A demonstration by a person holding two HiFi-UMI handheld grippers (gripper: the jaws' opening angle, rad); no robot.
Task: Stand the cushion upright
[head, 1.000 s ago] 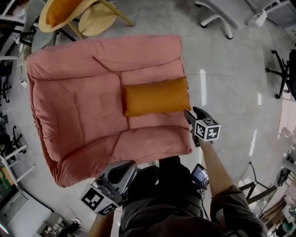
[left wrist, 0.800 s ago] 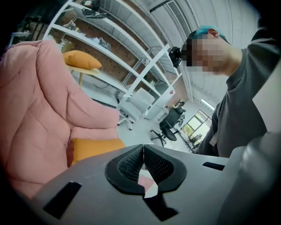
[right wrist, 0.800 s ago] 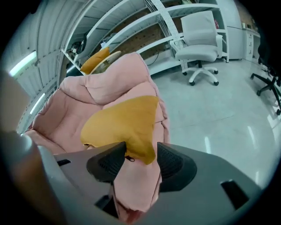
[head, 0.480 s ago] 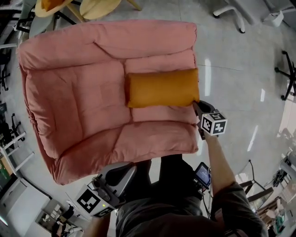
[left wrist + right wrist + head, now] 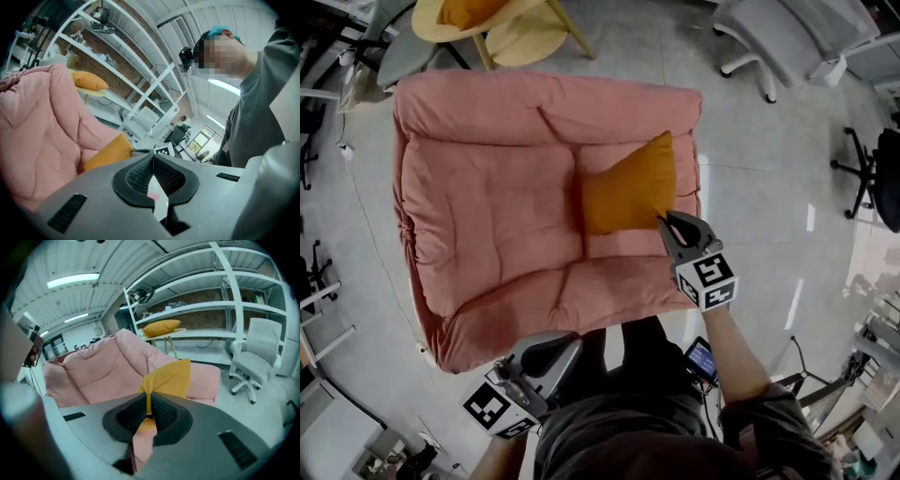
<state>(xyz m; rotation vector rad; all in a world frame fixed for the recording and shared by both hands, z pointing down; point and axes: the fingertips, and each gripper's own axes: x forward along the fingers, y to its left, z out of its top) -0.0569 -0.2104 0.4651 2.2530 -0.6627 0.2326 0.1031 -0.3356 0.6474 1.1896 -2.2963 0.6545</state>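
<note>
An orange cushion (image 5: 628, 192) rests on the seat of a big pink padded armchair (image 5: 487, 206). Its right corner is raised, so it stands tilted on its lower edge. My right gripper (image 5: 664, 220) pinches that corner, and its jaws are closing on the fabric. In the right gripper view the cushion (image 5: 168, 376) rises from between the pads of my right gripper (image 5: 149, 397). My left gripper (image 5: 548, 354) hangs low by the person's body, in front of the armchair, holding nothing. In the left gripper view my left gripper (image 5: 153, 158) has its pads meeting at the tips, with the cushion (image 5: 105, 152) beyond.
A yellow round chair (image 5: 502, 23) with another orange cushion stands behind the armchair. A white office chair (image 5: 787, 37) is at the back right and a black chair base (image 5: 872, 169) at the right edge. White shelving (image 5: 211, 291) lines the far wall.
The cushion lay flat across the seat. My right gripper closed on its right corner and lifted it, so the cushion now tilts upward. The left gripper shifted slightly.
</note>
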